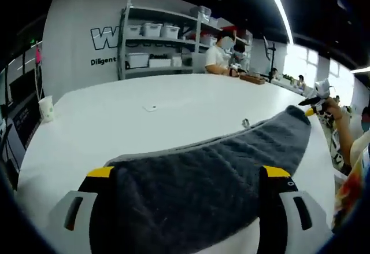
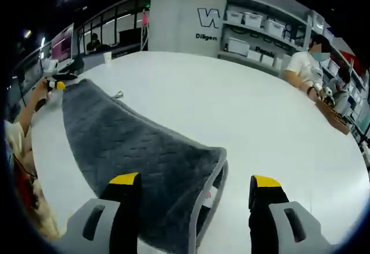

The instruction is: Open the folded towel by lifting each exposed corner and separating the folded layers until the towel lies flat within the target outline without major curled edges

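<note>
White round table (image 1: 173, 121) carries a dark grey quilted towel (image 1: 196, 184), stretched long between the two grippers. Seen from the left gripper view, the left gripper (image 1: 195, 176) stands wide, the towel's end draped between its yellow-tipped jaws; any grip is hidden. The right gripper (image 2: 196, 181) spreads wide too, the towel's folded corner (image 2: 211, 167) lying between its jaws, layers partly hidden.

Your towel (image 1: 202, 173): dark grey, quilted wavy pattern, lighter grey edging (image 2: 209, 179). Your table (image 1: 144, 127): plain white. Your left gripper (image 1: 193, 176): 2 black jaws, yellow tips, grey bodies; right gripper (image 2: 196, 184) same. Far wall (image 1: 81, 40): white, dark lettering. Far shelving (image 1: 159, 43): grey, white bins.
</note>
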